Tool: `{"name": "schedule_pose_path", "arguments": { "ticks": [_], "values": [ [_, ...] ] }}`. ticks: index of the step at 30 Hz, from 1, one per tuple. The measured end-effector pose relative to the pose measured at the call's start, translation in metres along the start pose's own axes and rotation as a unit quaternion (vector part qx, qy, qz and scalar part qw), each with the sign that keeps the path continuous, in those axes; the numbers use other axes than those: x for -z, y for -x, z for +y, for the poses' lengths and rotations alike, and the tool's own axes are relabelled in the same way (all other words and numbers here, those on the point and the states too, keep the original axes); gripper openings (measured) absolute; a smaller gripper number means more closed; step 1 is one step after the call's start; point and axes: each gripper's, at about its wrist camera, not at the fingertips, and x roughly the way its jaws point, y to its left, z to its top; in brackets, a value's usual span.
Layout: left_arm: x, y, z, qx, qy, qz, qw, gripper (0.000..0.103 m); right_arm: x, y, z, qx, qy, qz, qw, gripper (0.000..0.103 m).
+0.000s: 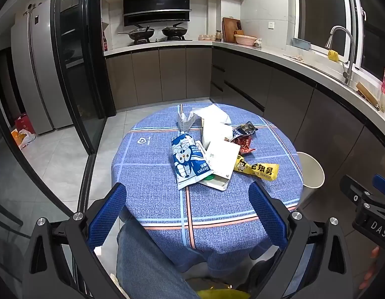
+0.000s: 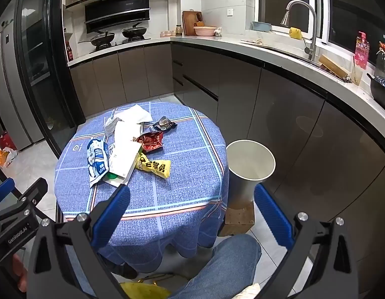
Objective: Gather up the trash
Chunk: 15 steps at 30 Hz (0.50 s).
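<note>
While both hover short of the wrappers (image 1: 207,154), left gripper (image 1: 187,214) and right gripper (image 2: 192,214) fingers gape wide, empty.

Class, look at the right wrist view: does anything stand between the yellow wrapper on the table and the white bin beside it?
Nothing visible does. The yellow wrapper lies on bare tablecloth; the white bin stands open just past the table's edge.

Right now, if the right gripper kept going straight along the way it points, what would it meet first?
Probably the table's near right edge, on bare blue cloth. The open right gripper is empty; the yellow wrapper lies left of that line and the white bin right of it. Depth is uncertain.
</note>
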Motion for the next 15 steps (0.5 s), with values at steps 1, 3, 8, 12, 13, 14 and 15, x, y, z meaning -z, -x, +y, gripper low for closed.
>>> {"name": "schedule_pose_path", "arguments": {
  "ticks": [1, 3, 8, 12, 13, 14, 15],
  "values": [
    [0.0000, 0.0001, 0.0001, 0.001, 0.001, -0.001, 1.0000, 0.095, -0.0001, -0.0001, 0.0004, 0.000, 0.000, 0.000, 1.000, 0.100],
    [0.0000, 0.0001, -0.0001, 0.000, 0.000, -0.001, 1.0000, 0.095, 0.0000, 0.0001, 0.0004, 0.000, -0.001, -0.001, 1.000, 0.100],
    [0.0001, -0.0001, -0.0002, 0.000, 0.001, -0.001, 1.0000, 0.095, -0.0006, 0.0004, 0.0015, 0.000, -0.002, -0.001, 1.000, 0.100],
    [0.0003, -0.0003, -0.0021, 0.001, 0.001, -0.002, 1.0000, 0.095, -0.0007, 0.0010, 0.0015, -0.001, -0.003, -0.002, 1.000, 0.100],
    [-0.0001, 0.0001, 0.0003, 0.002, 0.003, -0.001, 1.0000, 0.095, -0.0006, 0.0005, 0.0014, -0.001, -0.002, -0.001, 1.000, 0.100],
    [0.0000, 0.0001, 0.0004, 0.002, 0.003, -0.002, 1.0000, 0.095, -0.0004, -0.0014, 0.0061, 0.000, 0.001, 0.000, 1.000, 0.100],
    [0.0000, 0.0001, 0.0004, 0.002, 0.003, -0.002, 1.0000, 0.095, -0.0004, -0.0011, 0.0058, 0.001, 0.001, -0.001, 1.000, 0.100]
  ]
}}
